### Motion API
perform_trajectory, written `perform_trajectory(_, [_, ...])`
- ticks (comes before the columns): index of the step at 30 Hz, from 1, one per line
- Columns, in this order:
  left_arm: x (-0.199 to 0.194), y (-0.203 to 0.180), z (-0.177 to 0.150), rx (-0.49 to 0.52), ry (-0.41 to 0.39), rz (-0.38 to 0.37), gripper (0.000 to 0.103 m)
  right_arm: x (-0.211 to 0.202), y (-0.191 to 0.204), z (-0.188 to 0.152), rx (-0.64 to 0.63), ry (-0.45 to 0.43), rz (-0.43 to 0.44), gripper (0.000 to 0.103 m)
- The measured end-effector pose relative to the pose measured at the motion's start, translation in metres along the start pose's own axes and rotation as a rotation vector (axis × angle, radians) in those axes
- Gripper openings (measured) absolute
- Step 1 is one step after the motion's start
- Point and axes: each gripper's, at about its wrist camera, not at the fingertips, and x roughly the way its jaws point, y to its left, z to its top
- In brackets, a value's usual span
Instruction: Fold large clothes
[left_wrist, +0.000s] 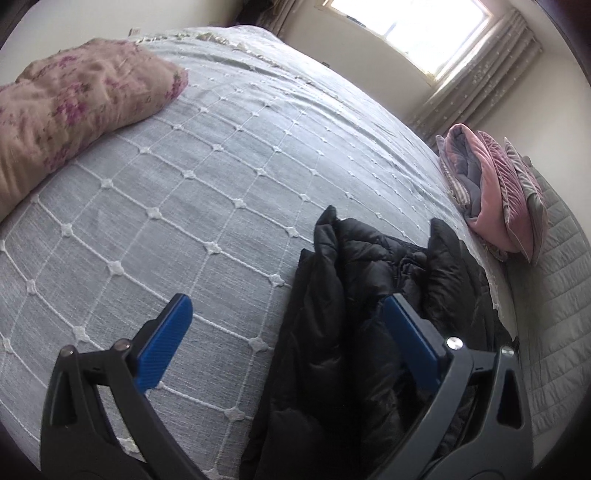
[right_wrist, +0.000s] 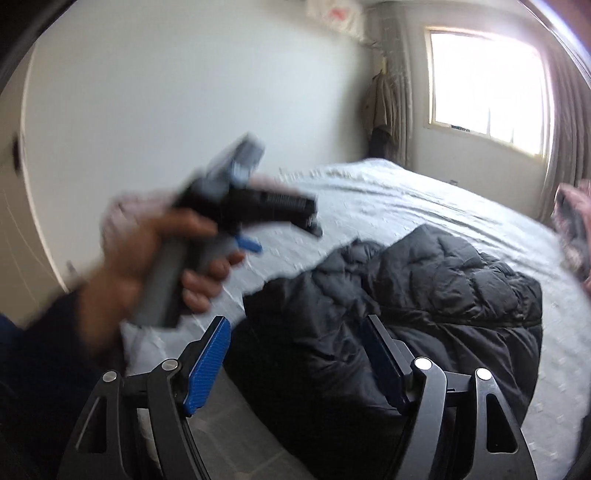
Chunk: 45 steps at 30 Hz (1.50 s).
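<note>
**On the bed: a black puffer jacket between two open tongs**

From the left wrist camera, the left tongs stand wide apart with nothing gripped between their blue pads. One pad hovers over the pale grey bedspread with its white diamond stitching; the other sits above a black puffer jacket, crumpled near the bed's right edge. Whether that pad touches the jacket cannot be told. A floral pink pillow lies at the far left of the bed. A stack of pink and grey folded textiles rests at the right edge, beyond the jacket. A bright window with curtains fills the upper right.

From the right wrist camera, which is blurred, the right tongs are also spread apart and hold nothing. The jacket lies just beyond and beneath them, on the near part of the bed. To the left, a person's hand grips the handle of the other tool, raised above the bedspread. A window glows behind.
</note>
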Motion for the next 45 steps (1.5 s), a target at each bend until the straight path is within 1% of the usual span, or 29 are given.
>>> perform_trajectory(2, [-0.004,-0.009,-0.001,0.039,-0.015,-0.01,0.103,-0.026,-0.032,0.002,0.14,-0.089,0.07,0.075])
perform_trajectory(4, [-0.009,-0.018,-0.003,0.071,-0.027,-0.028,0.103,-0.039,-0.061,0.001,0.266,-0.131,0.074,0.074])
perform_trajectory(5, [-0.012,-0.024,-0.004,0.09,-0.03,-0.042,0.103,-0.041,-0.078,-0.004,0.334,-0.128,0.044,0.074])
perform_trajectory(6, [-0.015,-0.03,-0.005,0.109,-0.031,-0.057,0.103,-0.036,-0.076,0.001,0.375,-0.11,0.001,0.074])
perform_trajectory(8, [-0.017,-0.044,-0.009,0.149,-0.025,-0.079,0.103,-0.028,-0.101,-0.008,0.459,-0.039,-0.122,0.074])
perform_trajectory(10, [-0.015,-0.061,-0.015,0.215,0.001,-0.104,0.103,-0.018,-0.111,-0.017,0.519,0.025,-0.166,0.073])
perform_trajectory(11, [-0.013,-0.069,-0.018,0.25,0.018,-0.111,0.103,-0.01,-0.116,-0.021,0.549,0.061,-0.161,0.071])
perform_trajectory(13, [-0.004,-0.085,-0.025,0.328,0.056,-0.101,0.103,-0.001,-0.121,-0.026,0.557,0.106,-0.151,0.068])
perform_trajectory(14, [0.001,-0.093,-0.029,0.365,0.066,-0.079,0.103,0.005,-0.119,-0.026,0.541,0.133,-0.155,0.067])
perform_trajectory(16, [0.008,-0.105,-0.033,0.422,0.08,-0.057,0.103,0.006,-0.12,-0.028,0.52,0.154,-0.155,0.066])
perform_trajectory(18, [0.007,-0.111,-0.033,0.464,0.1,-0.045,0.098,0.014,-0.118,-0.029,0.521,0.169,-0.137,0.063])
perform_trajectory(19, [-0.001,-0.112,-0.03,0.475,0.081,-0.032,0.095,0.02,-0.118,-0.029,0.518,0.18,-0.136,0.061])
perform_trajectory(21, [-0.024,-0.108,-0.026,0.476,0.003,-0.033,0.095,0.031,-0.117,-0.031,0.498,0.207,-0.138,0.06])
perform_trajectory(22, [-0.037,-0.106,-0.022,0.463,-0.028,-0.058,0.095,0.035,-0.117,-0.032,0.496,0.218,-0.138,0.06])
perform_trajectory(24, [-0.044,-0.101,-0.016,0.419,-0.032,-0.112,0.095,0.042,-0.115,-0.031,0.487,0.235,-0.129,0.06])
perform_trajectory(25, [-0.039,-0.101,-0.015,0.409,-0.011,-0.133,0.095,0.046,-0.114,-0.031,0.48,0.24,-0.123,0.06])
perform_trajectory(26, [-0.031,-0.103,-0.016,0.415,0.015,-0.135,0.095,0.05,-0.113,-0.03,0.476,0.248,-0.11,0.06])
perform_trajectory(29, [0.008,-0.108,-0.024,0.437,0.118,-0.09,0.095,0.06,-0.111,-0.03,0.462,0.268,-0.107,0.06])
perform_trajectory(31, [0.035,-0.11,-0.029,0.425,0.197,-0.081,0.095,0.066,-0.108,-0.033,0.451,0.279,-0.114,0.06])
perform_trajectory(32, [0.039,-0.111,-0.032,0.425,0.202,-0.073,0.093,0.068,-0.108,-0.033,0.447,0.285,-0.117,0.06])
perform_trajectory(33, [0.041,-0.113,-0.034,0.436,0.189,-0.059,0.089,0.066,-0.105,-0.034,0.443,0.29,-0.12,0.06])
perform_trajectory(34, [0.041,-0.116,-0.037,0.455,0.174,-0.041,0.075,0.065,-0.104,-0.034,0.438,0.294,-0.123,0.06])
perform_trajectory(35, [0.041,-0.118,-0.04,0.468,0.163,-0.035,0.056,0.064,-0.104,-0.033,0.434,0.295,-0.125,0.06])
perform_trajectory(37, [0.038,-0.123,-0.047,0.496,0.135,-0.022,0.036,0.064,-0.107,-0.031,0.434,0.286,-0.121,0.06])
perform_trajectory(38, [0.039,-0.123,-0.048,0.5,0.127,-0.016,0.028,0.06,-0.109,-0.03,0.44,0.27,-0.116,0.06])
perform_trajectory(40, [0.037,-0.121,-0.049,0.487,0.122,-0.016,0.018,0.051,-0.114,-0.028,0.458,0.235,-0.129,0.06])
perform_trajectory(42, [0.033,-0.117,-0.047,0.46,0.113,-0.032,0.01,0.04,-0.123,-0.027,0.484,0.191,-0.173,0.06])
perform_trajectory(44, [0.021,-0.113,-0.041,0.421,0.084,-0.069,0.008,0.029,-0.133,-0.027,0.516,0.154,-0.222,0.06])
perform_trajectory(45, [0.01,-0.114,-0.038,0.412,0.061,-0.088,0.007,0.025,-0.136,-0.027,0.527,0.146,-0.231,0.06])
